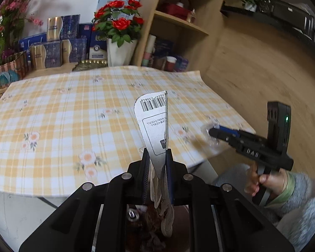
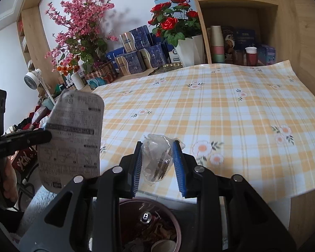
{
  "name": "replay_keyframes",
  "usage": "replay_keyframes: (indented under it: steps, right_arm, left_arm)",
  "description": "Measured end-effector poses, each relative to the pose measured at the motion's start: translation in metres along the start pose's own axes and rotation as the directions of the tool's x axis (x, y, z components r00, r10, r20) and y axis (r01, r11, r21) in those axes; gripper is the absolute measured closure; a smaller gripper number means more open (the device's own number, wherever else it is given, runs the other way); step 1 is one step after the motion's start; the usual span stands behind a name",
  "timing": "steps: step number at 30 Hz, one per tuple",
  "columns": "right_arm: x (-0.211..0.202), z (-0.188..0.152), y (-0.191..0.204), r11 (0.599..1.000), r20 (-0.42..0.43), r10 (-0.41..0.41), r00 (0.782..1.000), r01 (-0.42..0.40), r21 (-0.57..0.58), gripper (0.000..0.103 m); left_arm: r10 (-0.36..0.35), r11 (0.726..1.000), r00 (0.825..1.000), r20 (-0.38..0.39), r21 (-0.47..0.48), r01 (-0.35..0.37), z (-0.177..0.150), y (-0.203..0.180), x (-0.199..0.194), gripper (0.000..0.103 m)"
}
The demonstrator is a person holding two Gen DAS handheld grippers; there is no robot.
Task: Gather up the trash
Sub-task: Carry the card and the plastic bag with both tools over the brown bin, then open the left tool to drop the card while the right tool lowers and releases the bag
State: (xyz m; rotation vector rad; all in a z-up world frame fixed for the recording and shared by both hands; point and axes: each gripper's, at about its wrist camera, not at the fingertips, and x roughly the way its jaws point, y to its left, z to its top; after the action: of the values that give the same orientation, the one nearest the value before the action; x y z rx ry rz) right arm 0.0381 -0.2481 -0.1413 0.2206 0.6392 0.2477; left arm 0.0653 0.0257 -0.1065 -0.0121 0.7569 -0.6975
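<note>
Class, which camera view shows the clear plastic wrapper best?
The right wrist view: the clear plastic wrapper sits large and sharp between the right gripper fingers. The left wrist view shows only a small blurred glint at that gripper's tip.

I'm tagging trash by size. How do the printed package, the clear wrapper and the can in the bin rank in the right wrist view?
1. Printed package, though it is nearest.
2. Clear wrapper.
3. Can, lower in the bin.

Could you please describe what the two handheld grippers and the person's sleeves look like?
Both grippers, left gripper and right gripper, are matte black with silver bolts and ribbed blue pads on the jaws. The right one carries white "DAB" lettering and a green light. The sleeve is fuzzy grey with a pale green cuff.
</note>
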Motion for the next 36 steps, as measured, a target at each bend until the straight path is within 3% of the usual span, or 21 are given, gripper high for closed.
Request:
replay_keyframes:
  steps: [8,13,21,30,33,34,35,36]
  right_arm:
    - [-0.030,-0.017,0.011,1.000,0.014,-0.003,1.000,0.003,-0.003,0.072]
    - [-0.035,-0.021,0.011,1.000,0.011,-0.005,1.000,0.004,0.006,0.072]
    - [-0.040,-0.024,0.007,1.000,0.015,-0.016,1.000,0.016,0.003,0.072]
    - [-0.032,-0.027,-0.003,0.999,-0.012,-0.037,0.999,0.037,0.028,0.072]
    - [-0.028,-0.029,-0.004,0.999,-0.027,-0.037,0.999,0.038,0.032,0.072]
    - [-0.027,-0.030,-0.004,0.999,-0.032,-0.037,0.999,0.038,0.030,0.072]
    - [-0.026,-0.030,-0.004,0.999,-0.035,-0.036,0.999,0.037,0.029,0.072]
    - [-0.025,-0.031,-0.004,0.999,-0.038,-0.036,0.999,0.037,0.027,0.072]
  left_arm:
    - [0.005,0.999,0.994,-0.108,0.043,0.000,-0.048,-0.006,0.004,0.088]
    - [0.023,0.998,0.979,-0.203,0.069,-0.009,-0.078,-0.004,0.020,0.088]
    - [0.103,0.976,0.934,-0.341,0.215,-0.029,-0.105,-0.017,0.063,0.088]
    - [0.122,0.977,0.855,-0.504,0.211,-0.015,-0.128,-0.006,0.120,0.088]
    - [0.120,0.980,0.855,-0.504,0.200,-0.019,-0.129,-0.003,0.127,0.087]
    - [0.119,0.980,0.859,-0.498,0.199,-0.020,-0.128,-0.003,0.128,0.086]
    - [0.116,0.980,0.863,-0.492,0.198,-0.018,-0.127,-0.003,0.128,0.078]
    - [0.117,0.979,0.867,-0.484,0.201,-0.020,-0.126,-0.004,0.128,0.063]
